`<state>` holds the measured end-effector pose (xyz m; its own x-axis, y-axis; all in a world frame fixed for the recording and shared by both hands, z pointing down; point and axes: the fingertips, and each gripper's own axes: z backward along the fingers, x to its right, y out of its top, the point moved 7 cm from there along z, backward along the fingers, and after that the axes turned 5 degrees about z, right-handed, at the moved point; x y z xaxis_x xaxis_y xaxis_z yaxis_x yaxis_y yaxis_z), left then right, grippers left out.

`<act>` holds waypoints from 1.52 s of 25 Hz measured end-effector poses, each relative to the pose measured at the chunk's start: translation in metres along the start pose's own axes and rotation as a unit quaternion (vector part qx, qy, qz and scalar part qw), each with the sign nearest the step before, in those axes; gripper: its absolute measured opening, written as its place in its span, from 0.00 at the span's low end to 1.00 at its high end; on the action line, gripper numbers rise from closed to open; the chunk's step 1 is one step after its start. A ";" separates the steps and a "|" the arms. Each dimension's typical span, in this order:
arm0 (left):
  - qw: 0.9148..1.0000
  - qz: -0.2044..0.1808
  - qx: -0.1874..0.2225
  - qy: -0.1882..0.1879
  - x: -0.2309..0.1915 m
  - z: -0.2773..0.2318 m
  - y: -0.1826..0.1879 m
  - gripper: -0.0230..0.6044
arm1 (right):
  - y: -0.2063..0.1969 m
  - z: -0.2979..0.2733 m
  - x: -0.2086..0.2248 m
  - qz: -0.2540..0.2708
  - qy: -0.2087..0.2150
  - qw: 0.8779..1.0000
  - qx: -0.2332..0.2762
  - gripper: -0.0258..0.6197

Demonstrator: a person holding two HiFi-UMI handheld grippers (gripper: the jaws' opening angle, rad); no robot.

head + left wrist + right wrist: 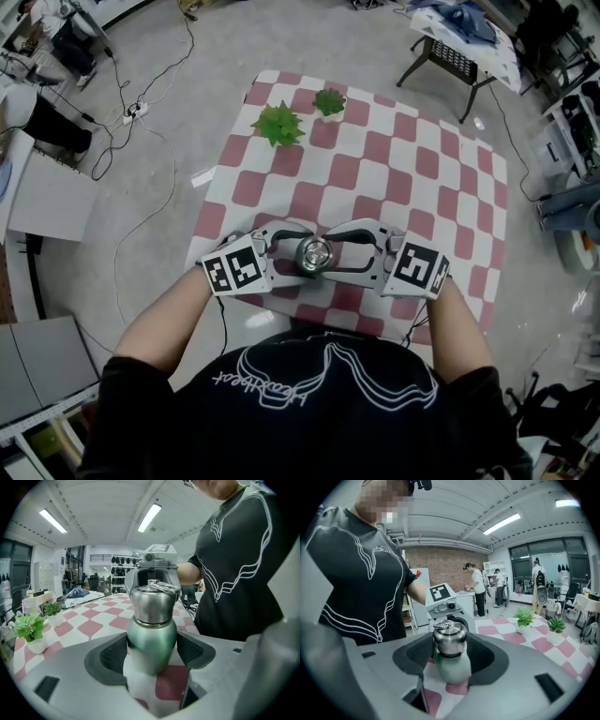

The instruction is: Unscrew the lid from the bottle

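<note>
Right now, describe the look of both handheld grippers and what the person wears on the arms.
The left gripper and right gripper both have light grey, rounded shells with curved jaws lined by dark textured pads. Each carries a white cube with black square markers. The person wears a black short-sleeved T-shirt with white line graphics; the forearms are uncovered.

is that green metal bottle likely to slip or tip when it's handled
Probably rigid: the bottle looks like metal and shouldn't give. Its smooth rounded body may slip under a twist. Standing upright on the table, it could tip if pushed near the lid.
</note>
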<state>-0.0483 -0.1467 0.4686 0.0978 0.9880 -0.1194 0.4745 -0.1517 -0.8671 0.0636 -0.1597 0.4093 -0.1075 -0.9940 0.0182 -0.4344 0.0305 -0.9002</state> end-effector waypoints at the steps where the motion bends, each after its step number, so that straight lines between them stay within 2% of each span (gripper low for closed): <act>1: 1.000 -0.002 -0.004 -0.006 -0.001 0.001 0.000 0.57 | 0.001 -0.001 0.001 0.002 0.005 1.000 0.000 0.39; 4: 1.000 -0.006 -0.009 -0.014 -0.003 0.001 0.000 0.57 | 0.002 -0.001 0.002 0.011 0.013 1.000 -0.010 0.40; 8: 1.000 -0.002 -0.003 -0.007 -0.002 0.000 -0.001 0.57 | 0.001 -0.002 0.001 0.020 0.006 1.000 -0.021 0.40; 11: 1.000 0.005 0.001 0.005 0.001 -0.001 -0.002 0.57 | 0.001 -0.003 -0.002 0.012 -0.010 1.000 -0.017 0.48; 14: 0.999 0.018 0.004 0.030 0.003 0.001 -0.002 0.57 | 0.005 -0.001 -0.007 0.009 -0.043 0.999 -0.007 0.54; 19: 0.995 0.050 0.024 0.089 0.009 0.000 -0.002 0.57 | 0.010 -0.001 -0.018 0.011 -0.125 0.992 0.009 0.56; 22: 0.988 0.079 0.040 0.127 0.012 0.001 -0.004 0.57 | 0.008 -0.004 -0.025 -0.002 -0.167 0.986 0.023 0.56; 27: 0.972 0.125 0.055 0.189 0.016 -0.002 -0.003 0.57 | 0.003 -0.010 -0.031 -0.028 -0.237 0.970 0.037 0.54; 34: 0.956 0.160 0.053 0.241 0.025 -0.007 -0.001 0.57 | 0.000 -0.022 -0.035 -0.040 -0.282 0.958 0.041 0.50; 38: 0.949 0.172 0.052 0.257 0.026 -0.008 0.000 0.57 | -0.002 -0.023 -0.035 -0.042 -0.308 0.950 0.043 0.46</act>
<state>-0.0392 -0.1208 0.4694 0.6586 0.7319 -0.1749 0.2505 -0.4324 -0.8662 0.0476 -0.1225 0.4202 0.4786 -0.8663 -0.1433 -0.3418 -0.0334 -0.9392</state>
